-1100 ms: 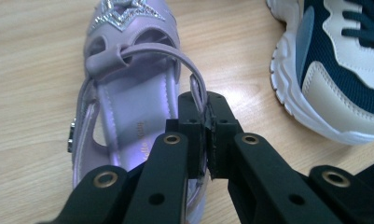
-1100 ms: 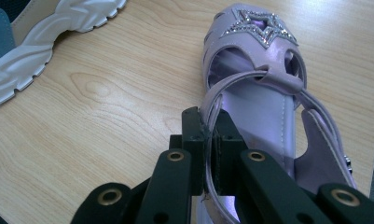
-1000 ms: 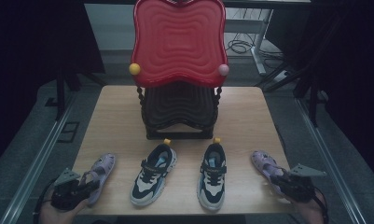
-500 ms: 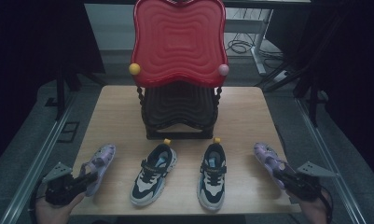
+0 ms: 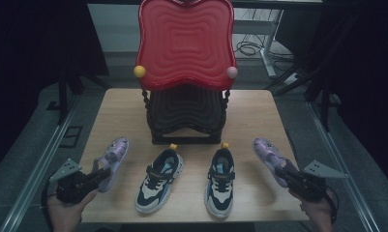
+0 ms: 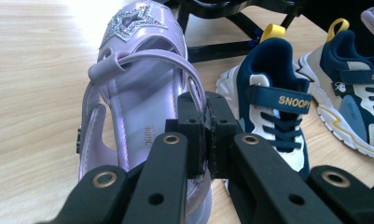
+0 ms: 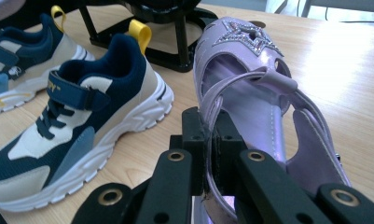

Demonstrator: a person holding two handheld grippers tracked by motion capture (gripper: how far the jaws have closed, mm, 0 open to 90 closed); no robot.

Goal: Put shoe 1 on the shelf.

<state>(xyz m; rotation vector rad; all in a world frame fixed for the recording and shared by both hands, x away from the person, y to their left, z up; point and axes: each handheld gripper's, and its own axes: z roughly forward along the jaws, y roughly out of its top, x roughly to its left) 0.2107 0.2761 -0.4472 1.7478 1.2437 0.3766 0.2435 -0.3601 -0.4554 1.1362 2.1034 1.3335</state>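
At the near corners of the pale wooden desk, I hold one glossy lilac strapped sandal with a glitter star on its toe in each tool: the left tool is clamped on the heel strap of the left lilac sandal, and the right tool is clamped on the heel strap of the right lilac sandal. In the left gripper view the jaws stand narrow with the thin strap pinched between the pads, and the right gripper view shows the same grip. Risk assessment: each sandal is held by a single thin, flexible strap at the heel, so I judge that it may swing or pivot nose-down under its own weight, or the strap may slip out from between the pads during a fast move. A drooping toe could also catch the pair of navy, white and cream child's sneakers with yellow heel loops lying between the two sandals, or the black stand of the red wavy moulded chair behind them. Orientation: each sandal's long axis runs heel to toe away from me, toe towards the chair, and both toes angle slightly inward.
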